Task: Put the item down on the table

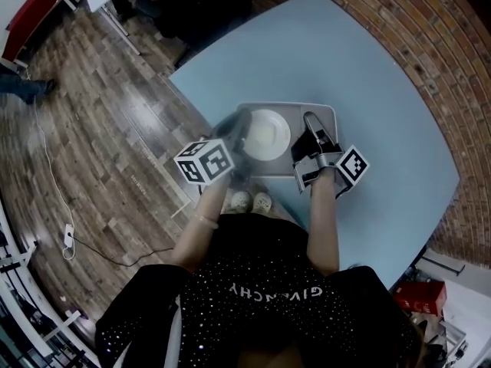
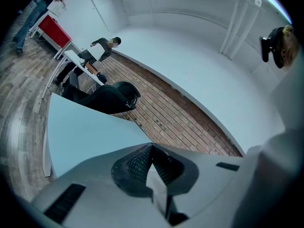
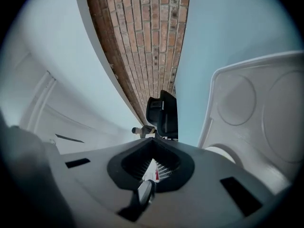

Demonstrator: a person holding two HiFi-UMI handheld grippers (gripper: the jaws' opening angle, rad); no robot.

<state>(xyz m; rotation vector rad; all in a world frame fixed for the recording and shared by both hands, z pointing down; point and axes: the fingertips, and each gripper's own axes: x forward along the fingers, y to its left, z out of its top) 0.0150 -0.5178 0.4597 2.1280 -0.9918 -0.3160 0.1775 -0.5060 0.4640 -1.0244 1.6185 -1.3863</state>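
Observation:
A grey tray [image 1: 321, 113] carries a white plate [image 1: 265, 134] above the near part of the light blue table [image 1: 337, 52]. My left gripper [image 1: 239, 135] is shut on the tray's left edge, and my right gripper [image 1: 313, 142] is shut on its right edge. In the left gripper view a pale wedge of the tray's edge [image 2: 156, 180] sits between the dark pads of the left gripper [image 2: 153, 172]. From the right gripper [image 3: 152, 167] the tray [image 3: 251, 99] rises on the right, showing round recesses. I cannot tell whether the tray touches the table.
A brick wall [image 1: 430, 67] borders the table's far side. Wooden floor [image 1: 100, 106] lies to the left, with a white cable [image 1: 54, 175] on it. A black chair [image 2: 107, 96] stands by the table's far end. A red box [image 1: 418, 294] sits low right.

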